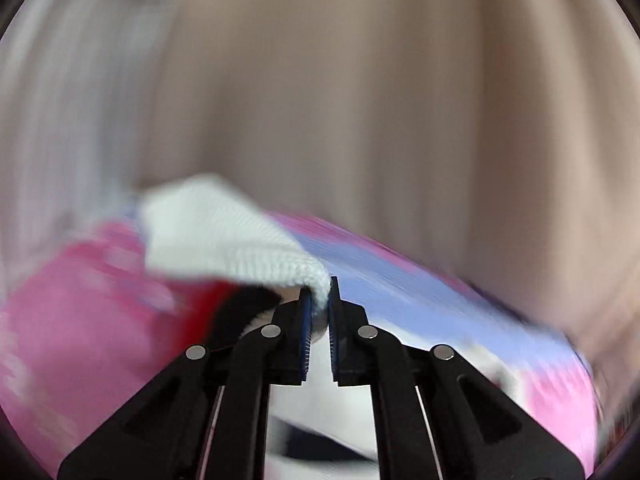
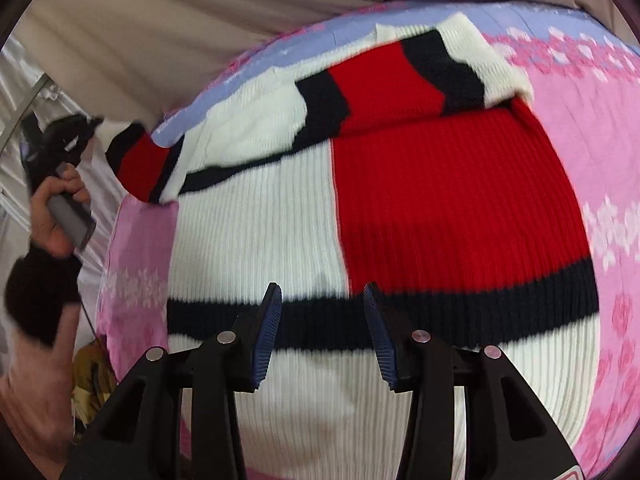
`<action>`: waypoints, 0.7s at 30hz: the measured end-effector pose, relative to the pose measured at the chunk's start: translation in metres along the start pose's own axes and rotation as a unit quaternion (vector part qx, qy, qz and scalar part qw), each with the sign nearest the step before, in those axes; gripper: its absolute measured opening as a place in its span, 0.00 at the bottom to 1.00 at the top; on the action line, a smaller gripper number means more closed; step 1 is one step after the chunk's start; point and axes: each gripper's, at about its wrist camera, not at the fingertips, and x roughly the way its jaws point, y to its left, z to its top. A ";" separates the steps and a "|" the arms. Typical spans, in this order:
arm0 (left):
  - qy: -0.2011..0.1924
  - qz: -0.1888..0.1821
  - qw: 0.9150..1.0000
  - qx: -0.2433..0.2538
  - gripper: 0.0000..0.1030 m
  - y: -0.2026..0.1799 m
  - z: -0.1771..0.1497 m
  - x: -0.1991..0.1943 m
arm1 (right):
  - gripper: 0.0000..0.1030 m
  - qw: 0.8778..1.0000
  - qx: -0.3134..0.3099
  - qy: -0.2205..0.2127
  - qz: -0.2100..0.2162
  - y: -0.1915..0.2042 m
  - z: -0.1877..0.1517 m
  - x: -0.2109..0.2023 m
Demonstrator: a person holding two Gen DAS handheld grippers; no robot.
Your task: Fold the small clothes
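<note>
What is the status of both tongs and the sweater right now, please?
Left tongs shut on the sweater's white cuff. Right tongs open above the sweater, empty. Sweater on the pink cover. Nothing in the way.

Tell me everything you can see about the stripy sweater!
The sweater is a ribbed knit in white, red and dark navy blocks, with a navy band near its hem. It lies spread flat on a pink flowery sheet. One sleeve is folded across the top. The left gripper is shut on the white cuff of the other sleeve. The right gripper hangs open over the hem.
</note>
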 end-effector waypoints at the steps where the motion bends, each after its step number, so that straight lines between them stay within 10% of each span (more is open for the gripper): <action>1: 0.028 -0.032 0.999 0.017 0.12 -0.033 -0.024 0.004 | 0.43 1.000 -0.005 -0.008 -0.007 -0.002 0.008 0.001; 4: 0.107 -0.058 0.992 0.039 0.61 -0.092 -0.095 0.021 | 0.47 0.999 -0.011 -0.026 -0.029 -0.016 0.031 0.006; 11: 0.132 -0.010 0.985 -0.111 0.69 -0.035 -0.128 0.023 | 0.60 0.999 0.011 -0.045 -0.002 -0.047 0.081 0.019; 18: 0.107 0.059 0.946 -0.299 0.68 0.077 -0.106 0.040 | 0.60 0.995 0.097 -0.020 0.026 -0.072 0.132 0.081; 21: 0.106 0.058 0.930 -0.346 0.49 0.094 -0.106 0.052 | 0.27 0.993 0.110 -0.019 0.034 -0.073 0.139 0.095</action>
